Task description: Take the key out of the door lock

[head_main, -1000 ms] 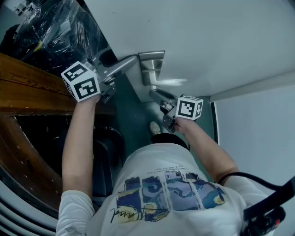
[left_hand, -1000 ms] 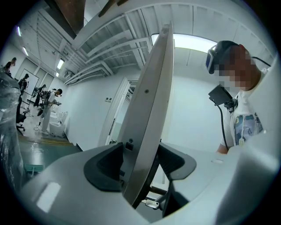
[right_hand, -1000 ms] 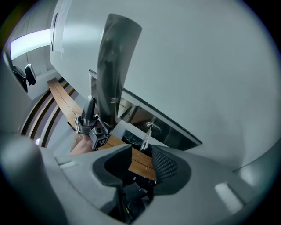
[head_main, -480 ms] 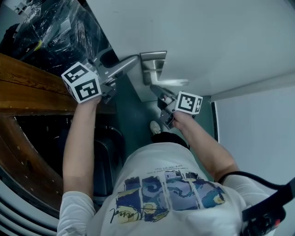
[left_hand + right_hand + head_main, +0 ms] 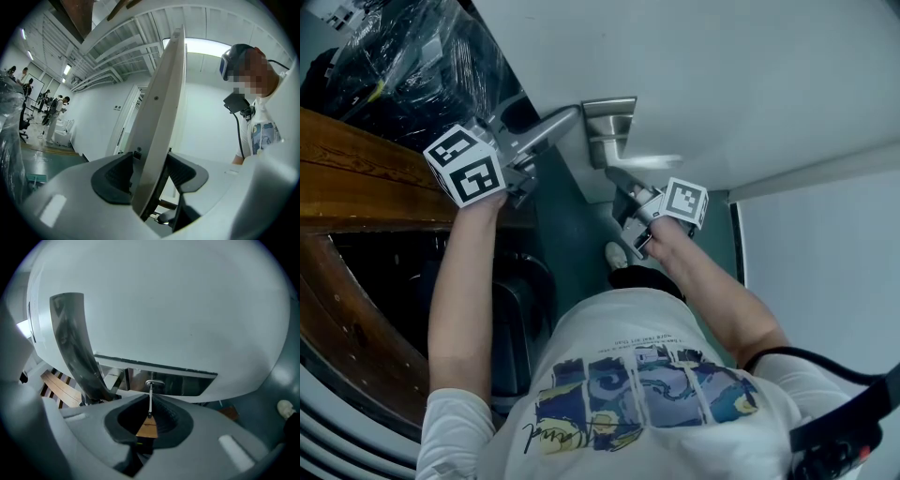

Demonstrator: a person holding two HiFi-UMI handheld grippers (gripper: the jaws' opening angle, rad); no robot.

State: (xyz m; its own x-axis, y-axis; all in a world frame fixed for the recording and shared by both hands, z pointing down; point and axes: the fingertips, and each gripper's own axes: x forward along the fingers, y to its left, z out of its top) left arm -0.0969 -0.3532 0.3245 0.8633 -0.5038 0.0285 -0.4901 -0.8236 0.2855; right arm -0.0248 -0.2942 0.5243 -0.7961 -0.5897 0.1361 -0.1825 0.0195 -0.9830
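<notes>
Green floor (image 5: 567, 239), white wall (image 5: 825, 272)

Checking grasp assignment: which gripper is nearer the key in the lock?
Right. The right gripper has the key between its closing jaws. The left gripper is clamped on the door handle, away from the key.

The pale door (image 5: 722, 75) stands ajar, carrying a brushed-metal lock plate (image 5: 609, 127) with a lever handle (image 5: 546, 127) and the key (image 5: 150, 404) (seen edge-on). Beneath lies dark green floor (image 5: 572, 234), a shoe (image 5: 616, 260) on it.
</notes>
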